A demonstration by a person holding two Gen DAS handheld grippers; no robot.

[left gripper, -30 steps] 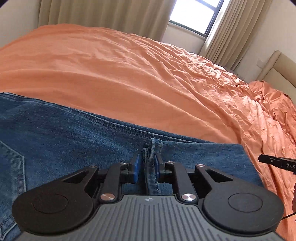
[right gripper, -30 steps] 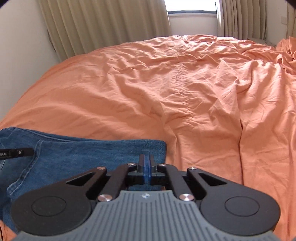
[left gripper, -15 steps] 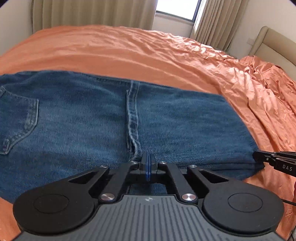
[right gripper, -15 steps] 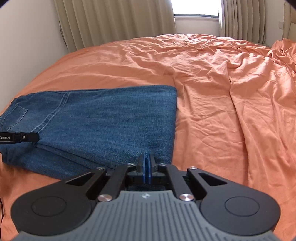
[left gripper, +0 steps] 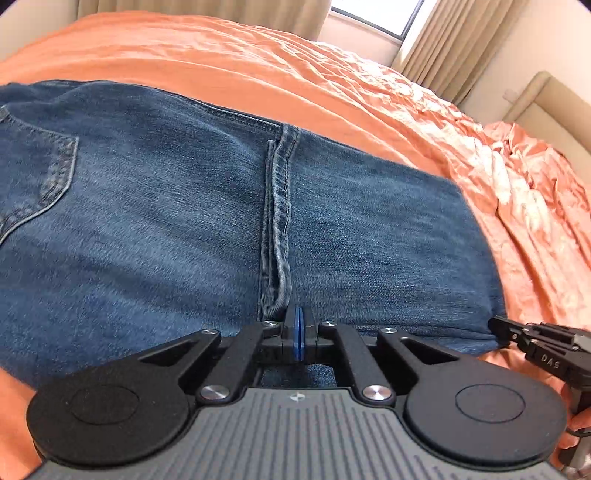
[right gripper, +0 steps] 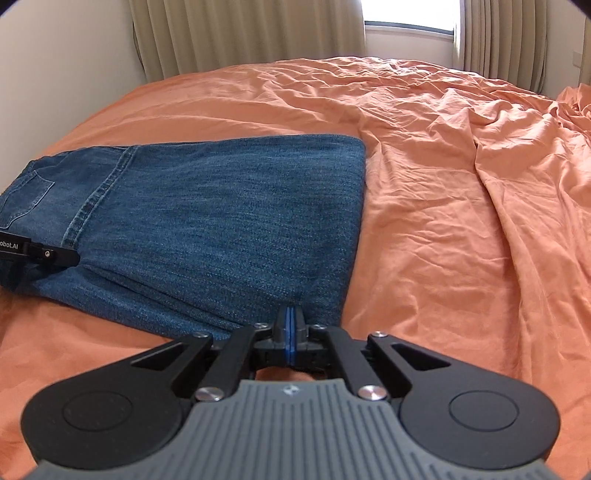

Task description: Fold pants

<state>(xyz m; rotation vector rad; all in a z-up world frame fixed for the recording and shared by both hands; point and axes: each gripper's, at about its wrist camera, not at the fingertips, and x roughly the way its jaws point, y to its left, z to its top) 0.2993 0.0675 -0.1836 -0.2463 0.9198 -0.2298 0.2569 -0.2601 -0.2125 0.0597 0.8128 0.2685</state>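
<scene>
Blue denim pants (right gripper: 221,218) are laid flat on the bed, folded into a roughly rectangular stack, with layered edges visible along the near side. A straight folded edge is seen on the right side of the stack in the right wrist view. A back pocket (left gripper: 37,177) with double stitching is seen at the left, and a thick stitched seam (left gripper: 279,214) runs down the middle of the top layer toward the near edge. The denim is mid-blue, slightly faded, with a visible twill weave.

The bed is covered by an orange sheet (right gripper: 461,184), smooth near the pants and heavily wrinkled further right. Beige pleated curtains (right gripper: 240,37) and a bright window (right gripper: 410,14) are seen behind the bed; a padded beige headboard (left gripper: 546,107) is seen at far right in the left wrist view.

Left hand-held gripper (left gripper: 298,325): blue pads are pressed together, nothing seen between them. It is positioned at the near edge of the pants, right at the seam end; actual contact with the denim cannot be confirmed.

Right hand-held gripper (right gripper: 290,325): blue pads are also pressed together, nothing clamped. It is positioned at the near right corner of the stack; contact cannot be confirmed either. In the left wrist view its black tip (left gripper: 517,334) is seen just beside the right corner of the pants.
</scene>
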